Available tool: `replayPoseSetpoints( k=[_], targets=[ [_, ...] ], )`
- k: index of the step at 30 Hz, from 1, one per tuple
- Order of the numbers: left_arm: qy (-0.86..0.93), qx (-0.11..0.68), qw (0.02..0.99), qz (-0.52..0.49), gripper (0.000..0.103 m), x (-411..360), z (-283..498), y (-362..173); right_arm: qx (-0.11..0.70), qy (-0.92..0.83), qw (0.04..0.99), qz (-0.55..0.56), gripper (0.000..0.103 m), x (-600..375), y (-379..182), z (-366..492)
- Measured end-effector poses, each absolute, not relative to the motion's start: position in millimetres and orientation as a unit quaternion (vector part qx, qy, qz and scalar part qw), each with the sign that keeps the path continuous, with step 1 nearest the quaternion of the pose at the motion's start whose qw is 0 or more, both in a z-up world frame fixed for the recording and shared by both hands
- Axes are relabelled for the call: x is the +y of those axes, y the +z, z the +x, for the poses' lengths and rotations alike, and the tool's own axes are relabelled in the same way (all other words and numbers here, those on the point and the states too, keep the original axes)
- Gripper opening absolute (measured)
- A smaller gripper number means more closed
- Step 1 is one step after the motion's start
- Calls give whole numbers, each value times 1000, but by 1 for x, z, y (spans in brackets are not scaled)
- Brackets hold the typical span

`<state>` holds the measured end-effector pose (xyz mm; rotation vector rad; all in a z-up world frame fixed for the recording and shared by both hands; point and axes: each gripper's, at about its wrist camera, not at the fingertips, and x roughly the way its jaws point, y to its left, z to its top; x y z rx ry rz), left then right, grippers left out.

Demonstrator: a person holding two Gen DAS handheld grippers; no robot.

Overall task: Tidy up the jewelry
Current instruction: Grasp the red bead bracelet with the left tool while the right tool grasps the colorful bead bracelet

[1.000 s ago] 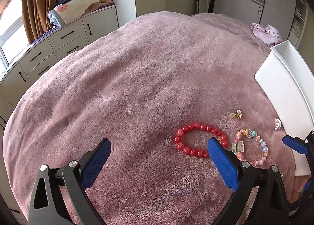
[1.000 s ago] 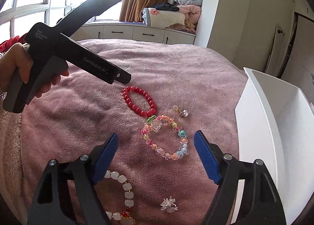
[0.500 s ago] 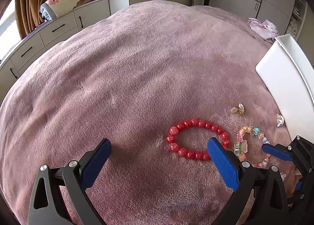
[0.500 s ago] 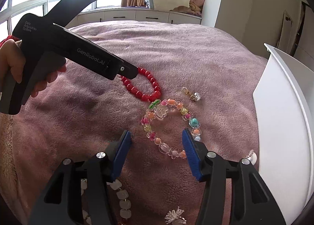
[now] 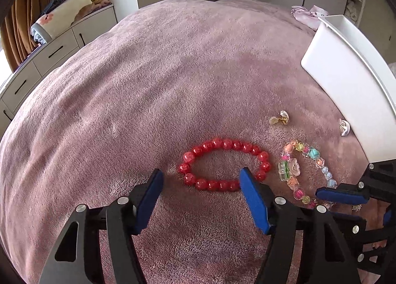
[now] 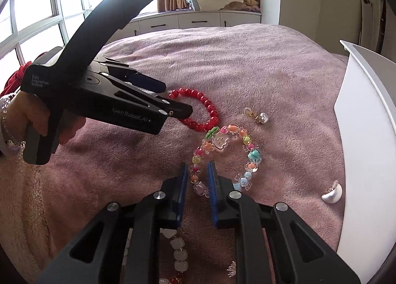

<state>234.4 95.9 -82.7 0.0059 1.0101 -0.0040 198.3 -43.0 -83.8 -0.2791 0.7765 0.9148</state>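
Left wrist view: the left gripper point(image 5: 200, 185), jaws just narrowing yet still apart, straddles the red bracelet's point(image 5: 224, 164) lower edge at centre. Right wrist view: the right gripper point(image 6: 197, 180) pinches the multicoloured bracelet point(image 6: 224, 157), lower centre.

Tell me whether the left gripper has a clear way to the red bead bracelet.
Probably yes: the left gripper, jaws just closing, straddles the red bead bracelet's near side, with nothing in between.
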Motion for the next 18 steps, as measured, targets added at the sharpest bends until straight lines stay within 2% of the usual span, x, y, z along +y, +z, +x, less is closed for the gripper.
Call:
replayPoseSetpoints(
  k=[6, 11, 14, 16, 18],
  targets=[
    [-20, 485, 874, -30, 48, 101, 231, -84, 355, 445, 813, -119, 8, -43, -75, 189],
    [-13, 486, 873, -31, 47, 98, 229, -84, 353, 438, 819, -113, 10, -48, -68, 186],
    [-4, 487, 873, -39, 51, 99, 227, -82, 359, 427, 823, -111, 11, -51, -71, 190],
    [1, 487, 872, -47, 53, 101, 227, -81, 362, 423, 823, -112, 14, -51, -74, 192],
    [4, 488, 871, -50, 54, 102, 227, -81, 365, 422, 822, -115, 38, -50, -78, 195]
  ],
)
